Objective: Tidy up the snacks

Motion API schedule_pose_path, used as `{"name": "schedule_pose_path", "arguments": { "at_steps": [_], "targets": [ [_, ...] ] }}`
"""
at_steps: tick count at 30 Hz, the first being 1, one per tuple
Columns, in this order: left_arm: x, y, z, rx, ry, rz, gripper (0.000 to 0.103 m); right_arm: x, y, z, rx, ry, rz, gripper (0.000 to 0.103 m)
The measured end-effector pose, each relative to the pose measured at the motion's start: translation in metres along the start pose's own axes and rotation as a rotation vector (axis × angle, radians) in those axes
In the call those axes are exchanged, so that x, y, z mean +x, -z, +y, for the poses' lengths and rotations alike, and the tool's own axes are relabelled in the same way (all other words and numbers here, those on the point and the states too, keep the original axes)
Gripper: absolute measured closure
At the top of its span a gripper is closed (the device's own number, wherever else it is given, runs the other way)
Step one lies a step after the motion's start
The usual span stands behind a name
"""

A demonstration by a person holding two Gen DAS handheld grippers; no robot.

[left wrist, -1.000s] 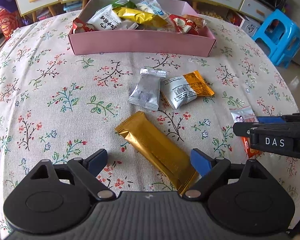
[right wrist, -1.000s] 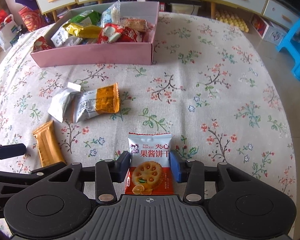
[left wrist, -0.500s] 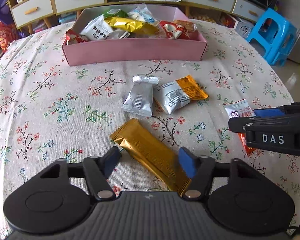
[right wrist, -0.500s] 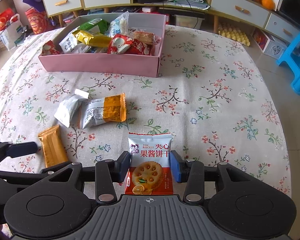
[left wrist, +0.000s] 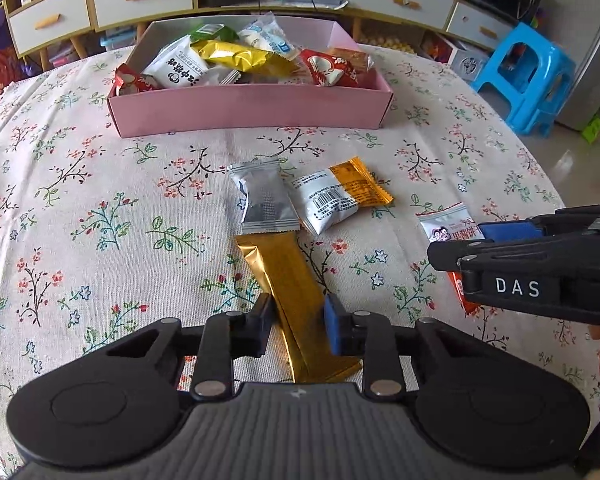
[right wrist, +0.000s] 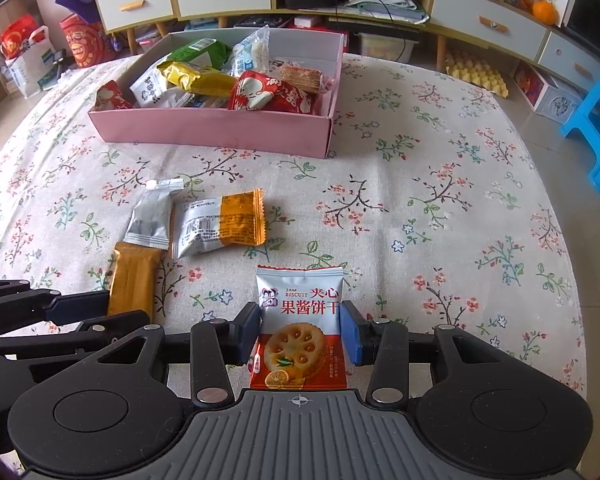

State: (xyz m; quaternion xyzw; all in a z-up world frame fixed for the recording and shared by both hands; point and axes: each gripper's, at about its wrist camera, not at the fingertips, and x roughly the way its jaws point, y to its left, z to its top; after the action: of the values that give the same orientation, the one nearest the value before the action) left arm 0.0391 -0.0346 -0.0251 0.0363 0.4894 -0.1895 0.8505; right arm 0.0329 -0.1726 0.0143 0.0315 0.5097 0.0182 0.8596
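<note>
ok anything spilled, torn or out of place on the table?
No spills or tears visible. Two packets remain loose outside the pink box: a silver packet and a white-orange packet, overlapping, the silver one's end lying over the gold bar.

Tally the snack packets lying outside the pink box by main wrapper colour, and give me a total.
Gold: 1, the long bar between the left gripper's pads.
Silver: 1, the plain pouch.
White and orange: 1, the barcode packet.
White and red: 1, the jam biscuit packet in the right gripper.
Total: 4
</note>
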Motion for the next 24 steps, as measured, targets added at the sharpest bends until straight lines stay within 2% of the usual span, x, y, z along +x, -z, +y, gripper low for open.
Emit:
{"name": "schedule_pose_path", "arguments": {
  "at_steps": [3,14,16,17,18,24],
  "targets": [
    [-0.004,-0.002,0.000,0.001,0.013,-0.011,0.089,-0.001,0.000,0.000,-0.001,-0.005,-0.004,0.062],
    [-0.006,-0.003,0.000,-0.009,0.030,-0.002,0.092,-0.003,-0.001,-0.001,0.007,-0.021,-0.008,0.062],
    [-0.007,-0.004,0.000,-0.003,0.026,-0.008,0.095,-0.004,-0.001,-0.001,0.009,-0.024,-0.009,0.062],
    [-0.009,-0.004,-0.001,0.001,0.022,-0.012,0.102,-0.004,-0.001,-0.002,0.013,-0.026,-0.011,0.062],
    [-0.011,-0.005,-0.001,0.004,0.020,-0.015,0.103,-0.004,-0.002,-0.003,0.018,-0.029,-0.011,0.062],
    [-0.015,-0.007,0.001,0.001,0.050,-0.019,0.103,-0.007,-0.005,-0.012,0.067,-0.058,-0.013,0.063]
  ]
}}
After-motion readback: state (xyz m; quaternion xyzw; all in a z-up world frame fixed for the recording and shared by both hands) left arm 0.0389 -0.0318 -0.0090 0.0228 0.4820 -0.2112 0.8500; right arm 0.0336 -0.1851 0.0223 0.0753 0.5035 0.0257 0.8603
